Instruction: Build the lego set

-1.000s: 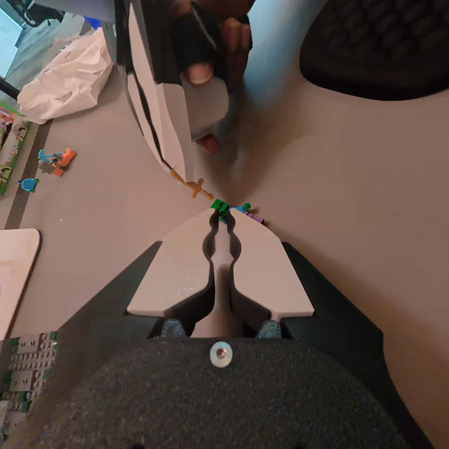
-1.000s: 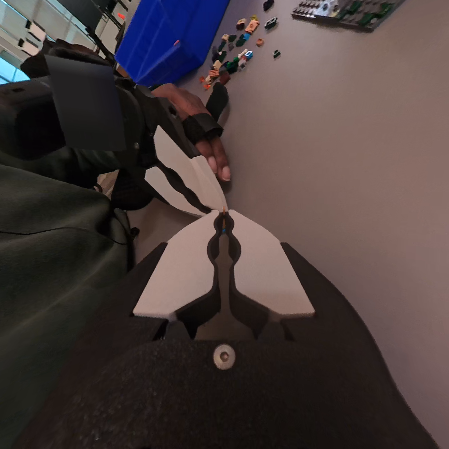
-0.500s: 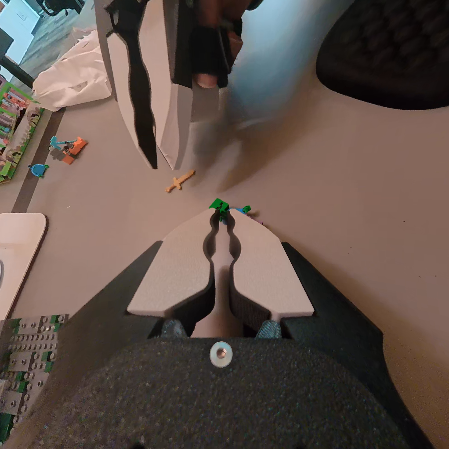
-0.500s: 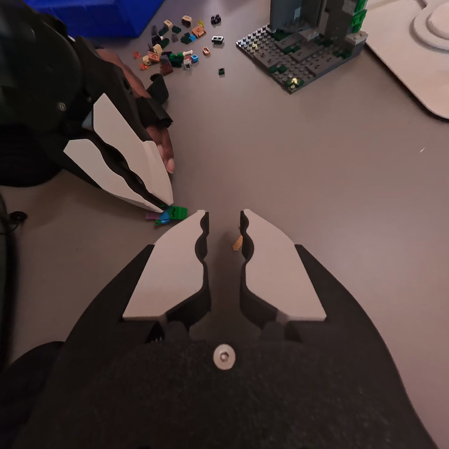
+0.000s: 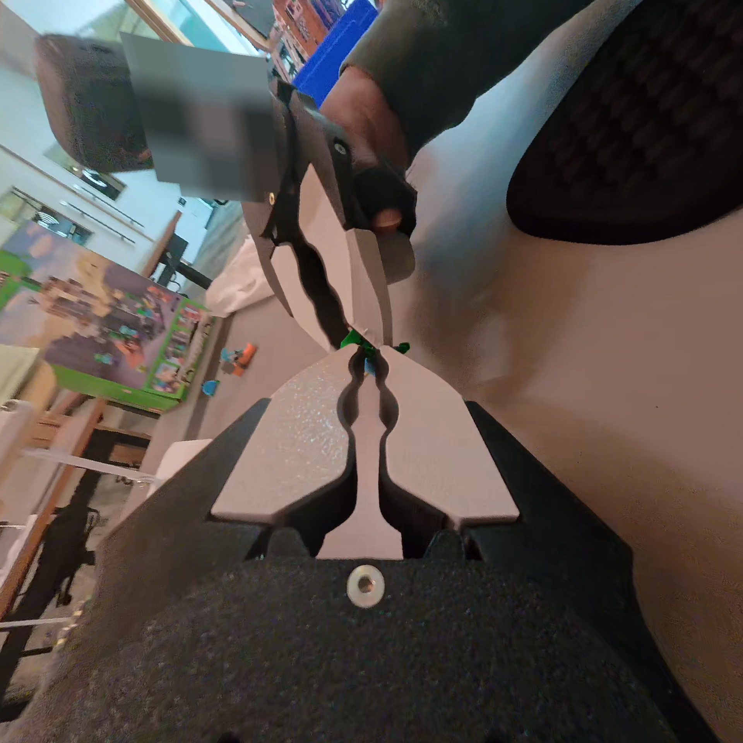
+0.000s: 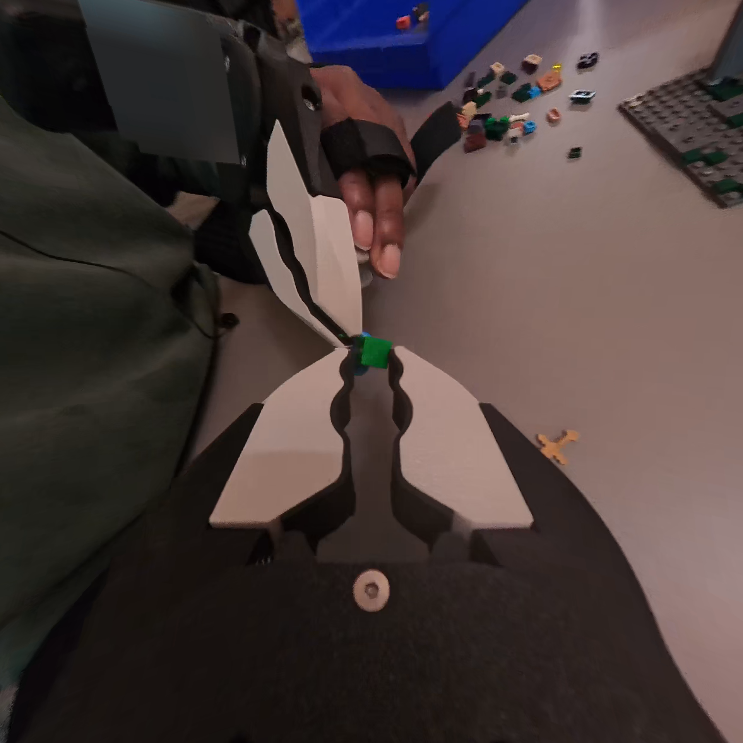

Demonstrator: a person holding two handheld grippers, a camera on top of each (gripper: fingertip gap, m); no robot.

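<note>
Left gripper (image 5: 369, 354) clamped on small green-headed figure (image 6: 374, 352), held above grey table (image 6: 563, 321). Right gripper (image 6: 370, 354) parted, fingertips either side of green head, apparently about to grip. Step in hand: likely working on figure; next calls for gentle closing, square on. Beyond: gold sword (image 6: 558, 445), loose bricks (image 6: 510, 116), grey baseplate (image 6: 691, 132).

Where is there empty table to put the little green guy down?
Bare grey table lies between the gold sword and the loose bricks. It is crowded by those bricks, the studded baseplate and the blue bin.
</note>
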